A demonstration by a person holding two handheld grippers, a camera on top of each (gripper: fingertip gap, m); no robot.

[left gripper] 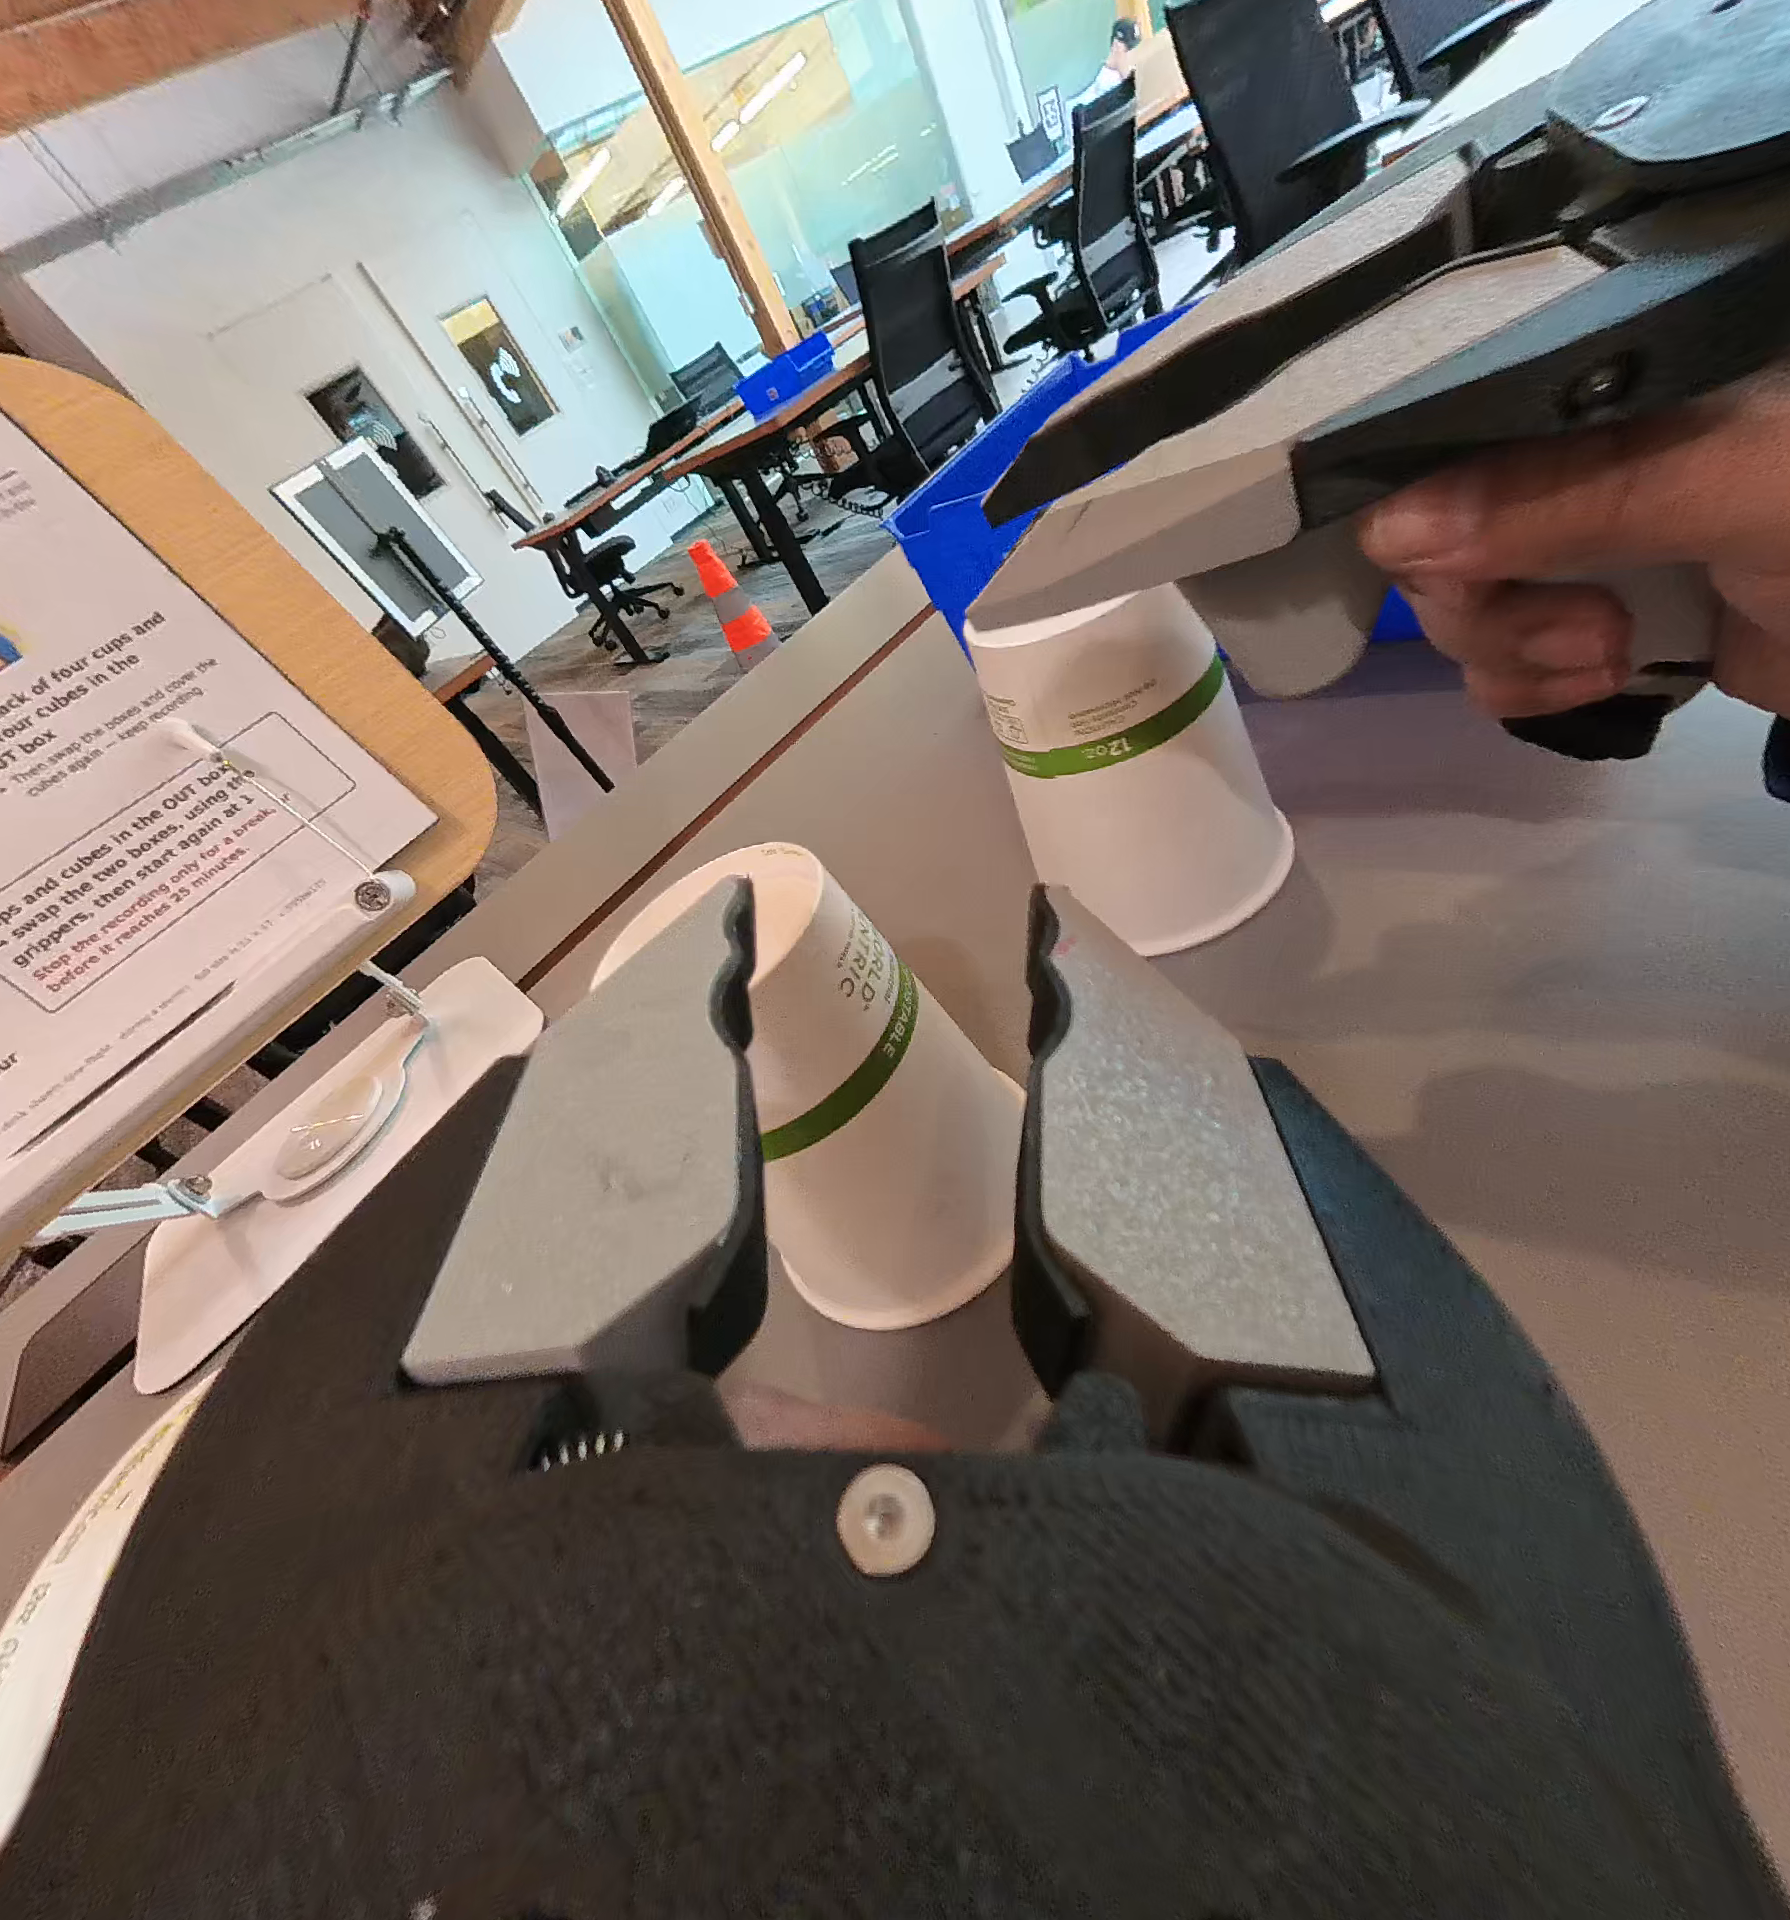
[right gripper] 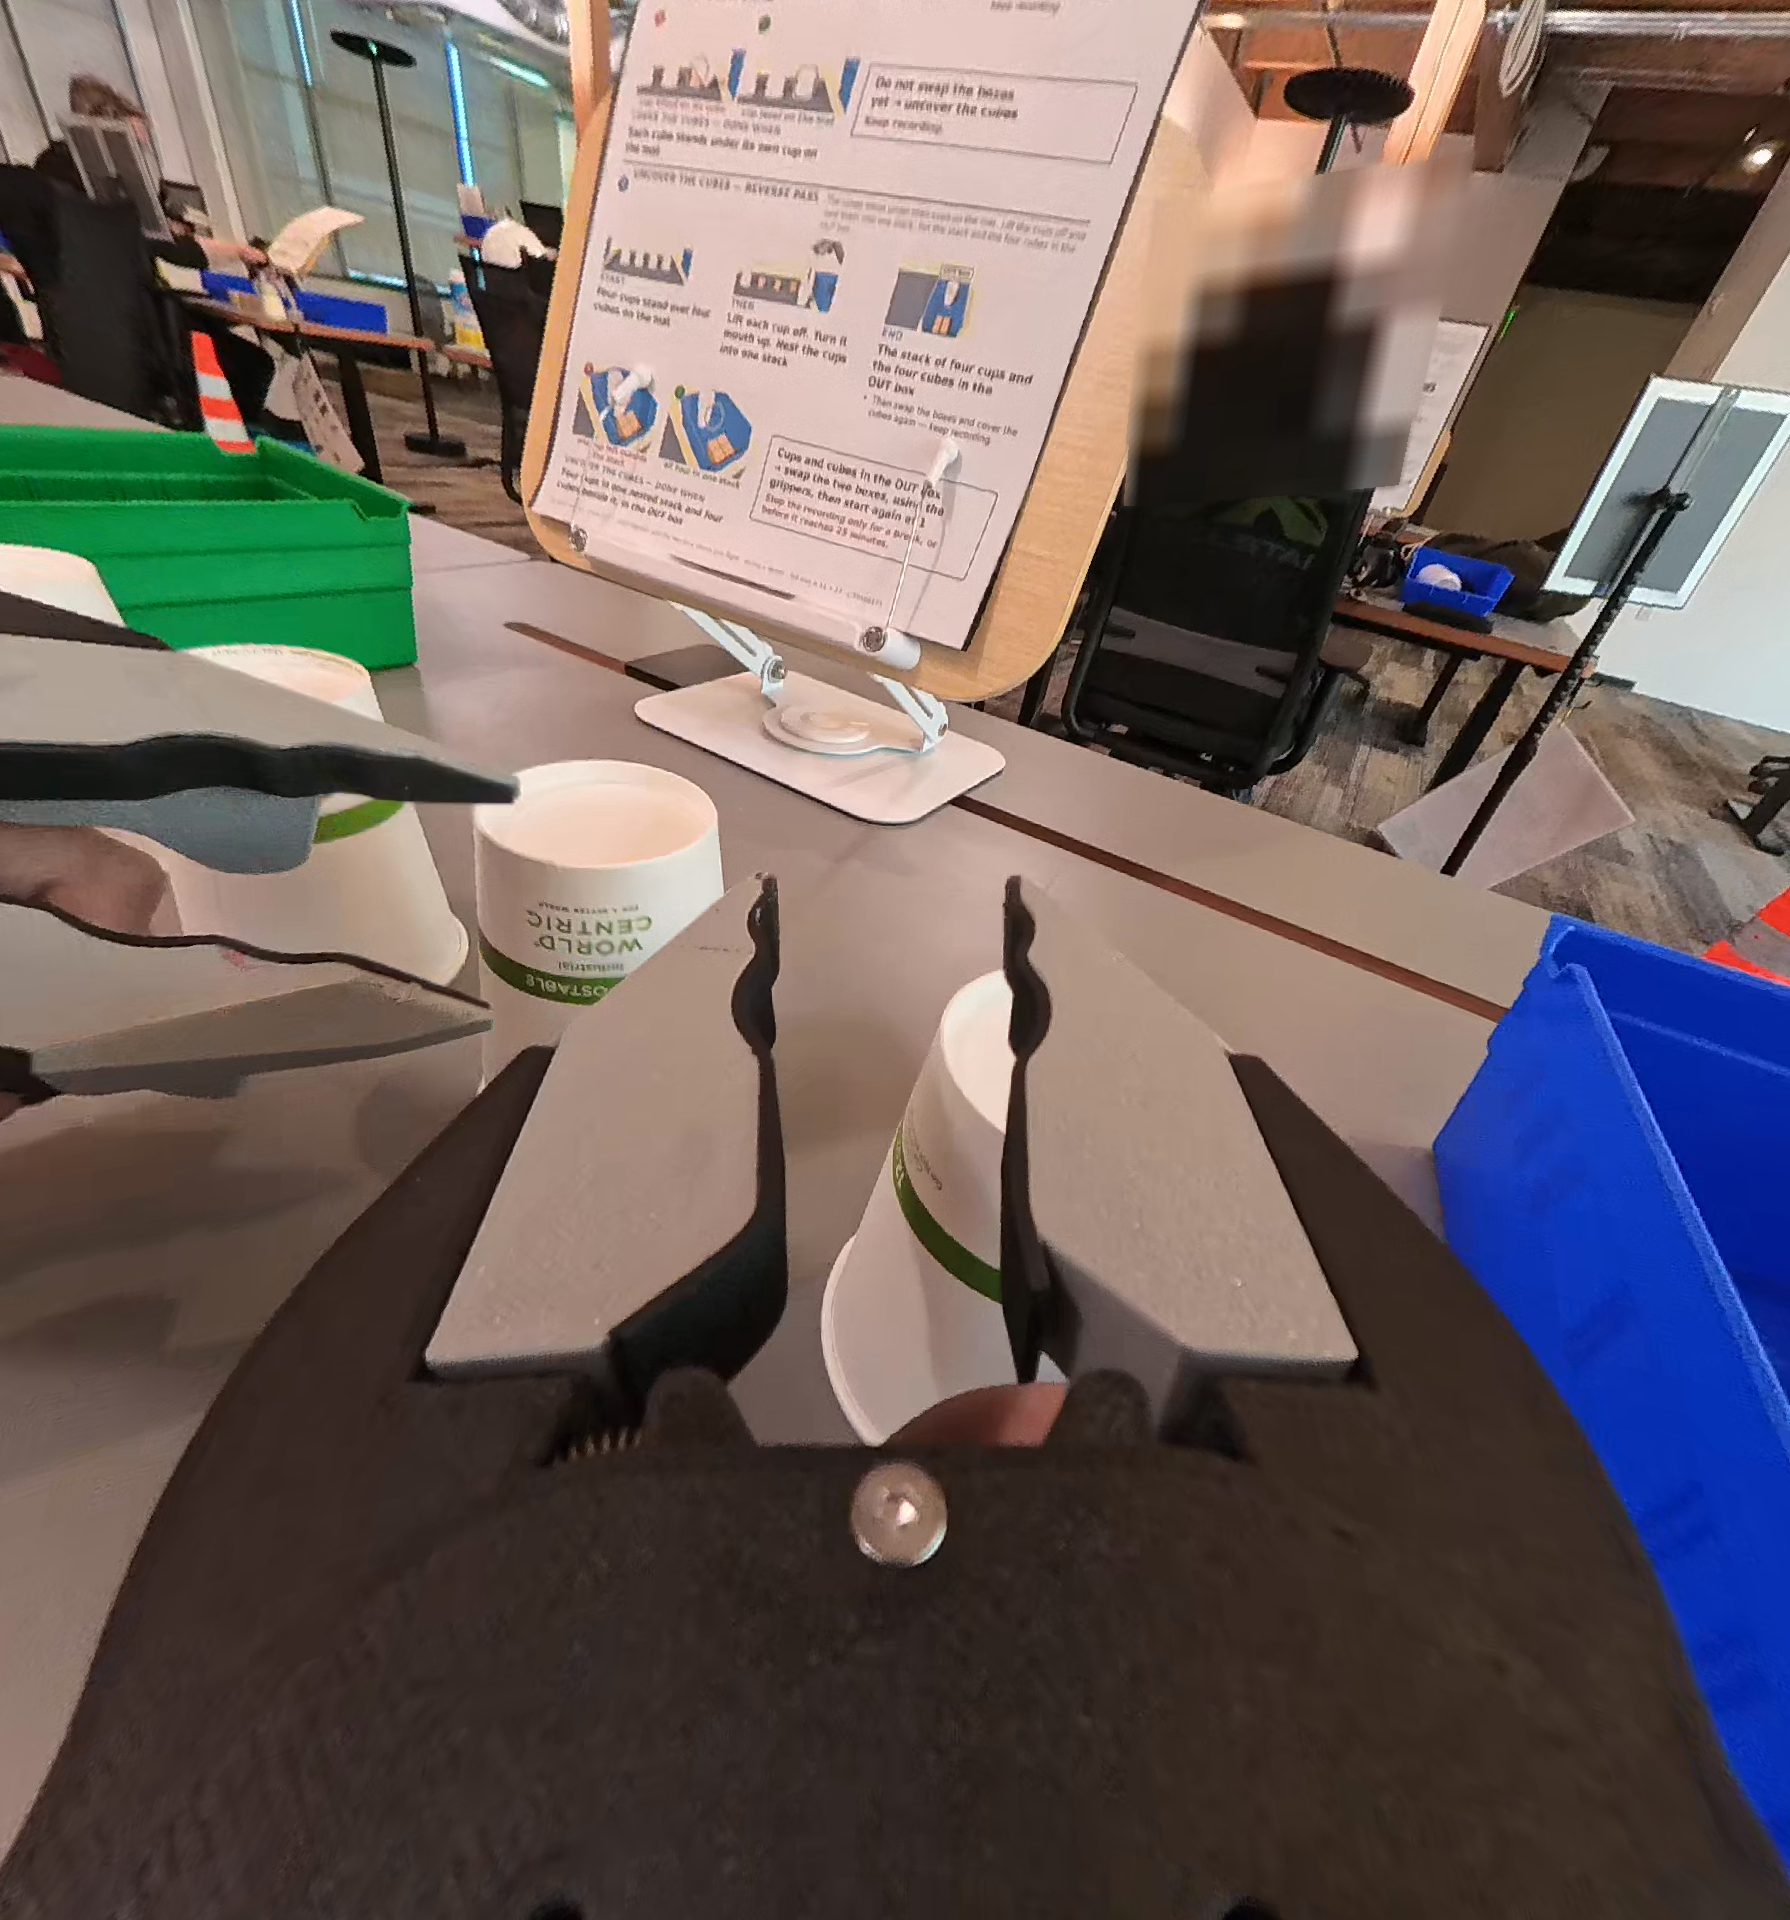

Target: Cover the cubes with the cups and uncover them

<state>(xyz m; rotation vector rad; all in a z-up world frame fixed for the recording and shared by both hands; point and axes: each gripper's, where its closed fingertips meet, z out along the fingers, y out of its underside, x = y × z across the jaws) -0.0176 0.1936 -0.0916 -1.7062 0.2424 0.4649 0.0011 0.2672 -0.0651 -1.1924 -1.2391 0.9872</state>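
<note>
Over the grey counter (left gripper: 1493,1143), each hand-held gripper (left gripper: 886,966) (right gripper: 886,971) gapes around an upturned white paper cup (left gripper: 870,1091) (right gripper: 932,1174), gripping nothing, presumably about to uncover it.

Open-plan office — rows of long desks (left gripper: 766,416) with black swivel chairs (left gripper: 912,343), glass partitions (left gripper: 797,156), carpeted floor; orange traffic cones (left gripper: 730,613) stand in the aisles.

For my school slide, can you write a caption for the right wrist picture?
Open right gripper hovers over an upside-down paper cup beside a blue bin.
</note>
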